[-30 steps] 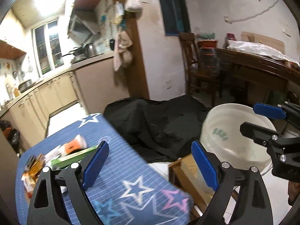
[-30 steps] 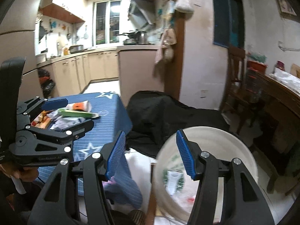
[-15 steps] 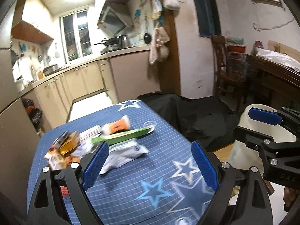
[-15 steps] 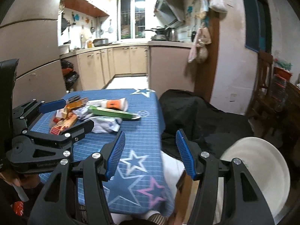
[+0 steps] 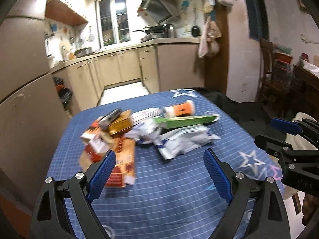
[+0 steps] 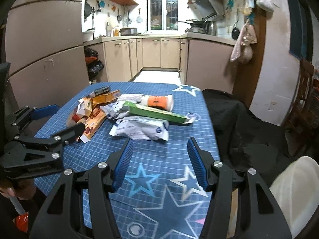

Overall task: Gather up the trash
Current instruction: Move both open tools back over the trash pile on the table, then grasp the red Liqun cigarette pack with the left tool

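- Your left gripper [image 5: 159, 165] has its jaws wide apart with nothing between them, hanging over the blue tablecloth [image 5: 169, 189].
- Your right gripper [image 6: 159, 159] is also parted and empty, jaws narrower.
- The trash [image 6: 127, 111] lies piled mid-table: white bag [image 6: 139, 129], green box [image 6: 157, 112], orange cartons [image 6: 89, 117].
- A white bin [image 6: 295, 189] sits right of the table.

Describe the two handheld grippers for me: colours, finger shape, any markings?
Both the left gripper and right gripper are black plastic frames with silver bolts, and blue ribbed pads line their two angular fingers. Faint lettering on the left gripper's side is unreadable. No cables show.
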